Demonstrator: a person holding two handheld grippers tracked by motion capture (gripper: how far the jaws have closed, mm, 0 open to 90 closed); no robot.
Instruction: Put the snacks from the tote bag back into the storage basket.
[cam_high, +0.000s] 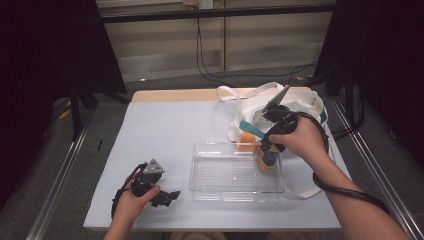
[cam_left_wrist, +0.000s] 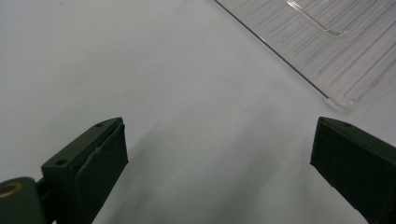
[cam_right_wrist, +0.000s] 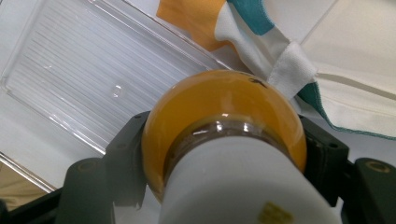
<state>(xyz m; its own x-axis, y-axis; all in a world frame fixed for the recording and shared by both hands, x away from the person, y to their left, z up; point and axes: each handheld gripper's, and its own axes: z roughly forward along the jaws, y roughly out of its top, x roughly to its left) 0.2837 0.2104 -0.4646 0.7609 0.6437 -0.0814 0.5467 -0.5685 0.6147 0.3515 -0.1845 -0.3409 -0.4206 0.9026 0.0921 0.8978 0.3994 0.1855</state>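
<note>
The right claw (cam_high: 267, 161) is clamped on a bottle (cam_right_wrist: 224, 135) of orange liquid with a white cap, gripping it just under the cap. In the high view the bottle (cam_high: 265, 163) sits at the far right corner of the clear tray (cam_high: 200, 180), its base low over or on the tray floor; I cannot tell whether it touches. Behind the tray lies a white tote bag (cam_high: 300, 107) with teal and orange patches, its mouth turned toward the tray.

The left claw (cam_high: 167, 196) rests on the bench (cam_high: 160, 130) just left of the tray, jaws wide apart with nothing between them, and the left gripper view shows bare bench ahead of them and the tray's corner (cam_left_wrist: 336, 98) beyond.

As a judgement, the work looks like moving things from the bag to the tray. The bottle seems to be at the point of being set down: it is out of the bag and over the tray, but not yet released. The rest of the tray is empty. Whether more things remain inside the bag is hidden.
</note>
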